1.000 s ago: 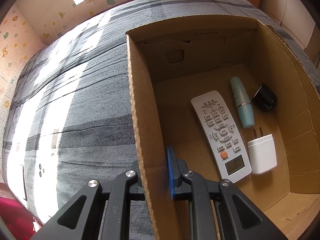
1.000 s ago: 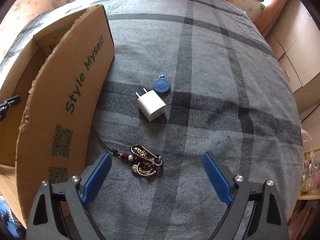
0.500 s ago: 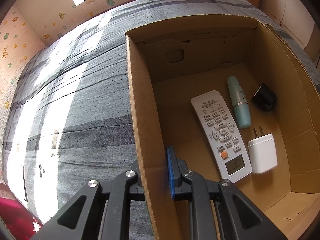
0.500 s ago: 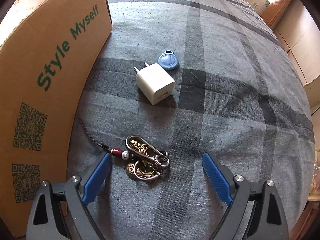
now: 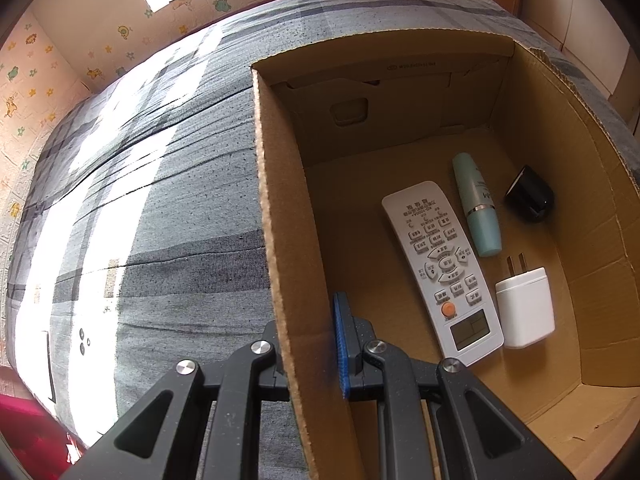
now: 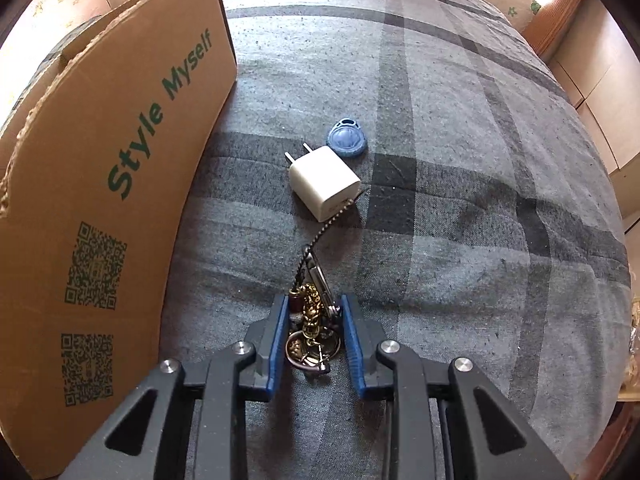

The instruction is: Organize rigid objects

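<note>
On the plaid bed [image 6: 460, 200], right gripper [image 6: 314, 330] pinches keychain [image 6: 310, 316]; left gripper [image 5: 310, 340] clamps box wall [image 5: 288, 240].

A: Left wrist view?
B: Close, straddling the cardboard box [image 5: 280, 240] near wall, facing far over the bed [image 5: 160, 200].
A: Right wrist?
B: Low over the bed, box at left; both share them.

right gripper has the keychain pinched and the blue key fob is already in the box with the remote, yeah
Not quite: the blue key fob lies on the bedspread beside a white charger, per the right wrist view. The right gripper does pinch the keychain.
</note>
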